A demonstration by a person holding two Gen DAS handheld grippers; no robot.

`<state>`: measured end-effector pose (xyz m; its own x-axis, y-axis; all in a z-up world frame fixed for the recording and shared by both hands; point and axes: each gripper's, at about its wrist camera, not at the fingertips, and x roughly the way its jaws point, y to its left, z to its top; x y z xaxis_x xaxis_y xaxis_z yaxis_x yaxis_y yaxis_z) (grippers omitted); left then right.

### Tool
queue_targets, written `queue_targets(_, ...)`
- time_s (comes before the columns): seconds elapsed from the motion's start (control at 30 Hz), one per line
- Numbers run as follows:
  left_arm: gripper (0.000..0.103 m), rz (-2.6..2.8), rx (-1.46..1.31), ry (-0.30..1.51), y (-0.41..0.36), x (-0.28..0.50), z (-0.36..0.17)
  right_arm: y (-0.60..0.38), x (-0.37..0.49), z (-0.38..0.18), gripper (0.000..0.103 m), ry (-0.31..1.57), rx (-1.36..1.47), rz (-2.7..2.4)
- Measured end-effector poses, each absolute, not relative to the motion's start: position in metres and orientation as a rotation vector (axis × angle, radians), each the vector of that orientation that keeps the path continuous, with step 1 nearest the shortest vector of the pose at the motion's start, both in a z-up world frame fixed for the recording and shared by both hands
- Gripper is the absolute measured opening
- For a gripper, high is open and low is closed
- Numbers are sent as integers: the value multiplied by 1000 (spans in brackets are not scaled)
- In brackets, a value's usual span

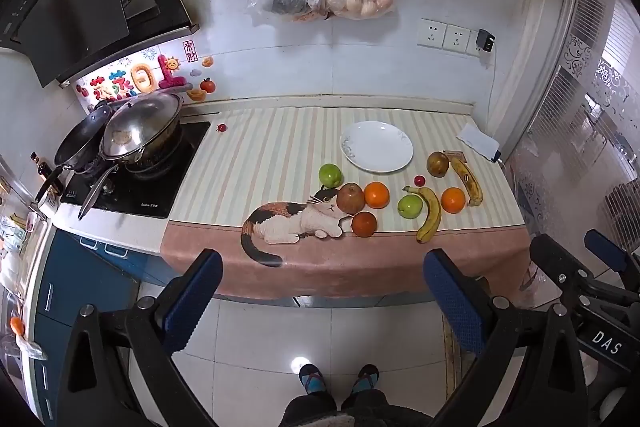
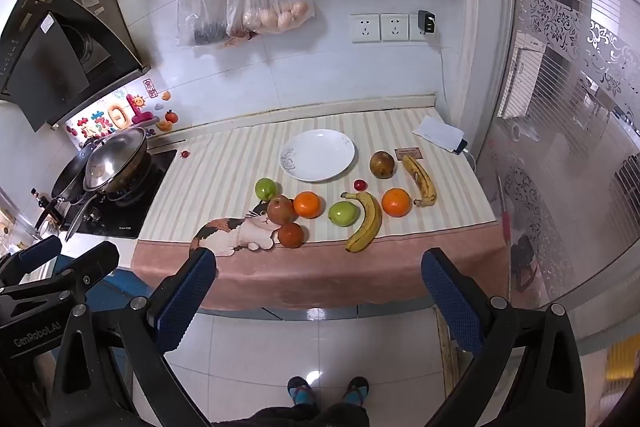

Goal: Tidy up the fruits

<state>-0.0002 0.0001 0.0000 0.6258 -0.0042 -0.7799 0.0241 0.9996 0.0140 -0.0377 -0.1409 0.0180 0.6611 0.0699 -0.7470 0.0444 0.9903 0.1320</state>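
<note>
Left gripper point(image 1: 322, 291): we hold it spread wide, empty, short of the counter.
Right gripper point(image 2: 319, 289): likewise.
Bananas point(image 2: 366, 223): soft, near white plate point(image 2: 344, 147); we'd grip mid-length.
Oranges point(image 2: 308, 205): firm, round; may roll.

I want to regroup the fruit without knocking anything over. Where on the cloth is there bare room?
The striped cloth lies bare between the stove and the plate. The pink front strip right of the yellow banana is bare too. The fruit crowds in front of the plate; red apple and orange touch.
</note>
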Motion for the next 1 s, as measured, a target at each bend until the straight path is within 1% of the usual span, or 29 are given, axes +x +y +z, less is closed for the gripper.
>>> queue_targets(0.33,103,-15,20,910,0,-1,0,-142,-33,21,103,863,131,6)
queue_targets(1.0,103,-31,39,903,3,4,0,-133,-40,25,103,820,91,-26)
